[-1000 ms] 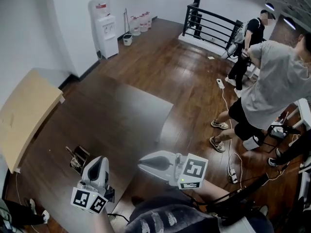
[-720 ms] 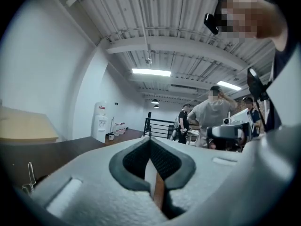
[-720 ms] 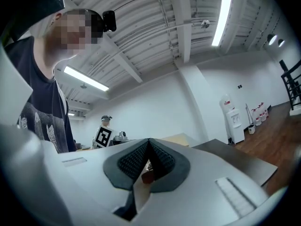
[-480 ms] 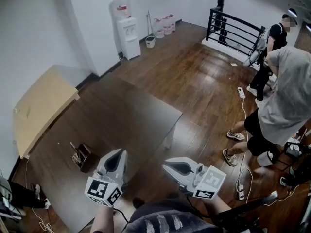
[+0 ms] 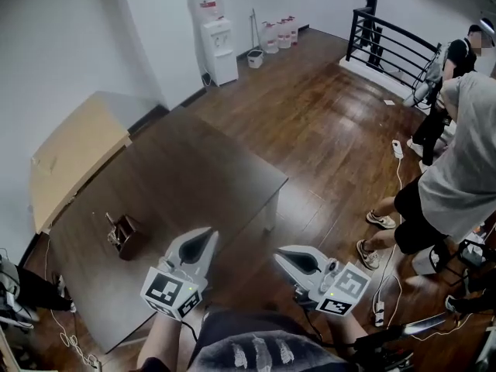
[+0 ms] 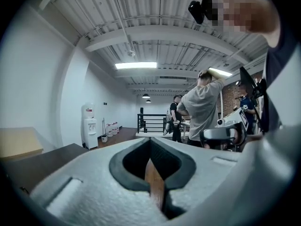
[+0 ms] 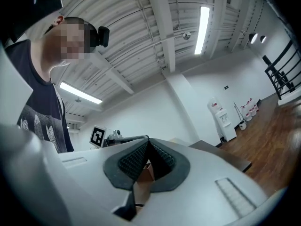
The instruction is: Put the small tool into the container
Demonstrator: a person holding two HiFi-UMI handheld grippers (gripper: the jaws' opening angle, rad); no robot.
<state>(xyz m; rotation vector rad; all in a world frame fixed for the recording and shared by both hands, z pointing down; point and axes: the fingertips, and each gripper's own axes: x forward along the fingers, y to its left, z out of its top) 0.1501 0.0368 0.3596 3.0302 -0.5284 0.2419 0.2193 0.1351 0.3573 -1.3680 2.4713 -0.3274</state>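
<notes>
Leftward, container (image 5: 128,236), well apart from fingers (image 5: 180,253)

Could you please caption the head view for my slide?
Left claw and right claw, both shut, near the dark table bearing a container.

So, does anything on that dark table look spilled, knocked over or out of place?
Nothing stands out. The small brown container sits on the dark table, toward its left side, with nothing visibly spilled around it.

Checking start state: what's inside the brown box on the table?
The box on the table looks dark inside; contents can't be made out. A thin pale piece shows at its left edge, inside or beside unclear.
</notes>
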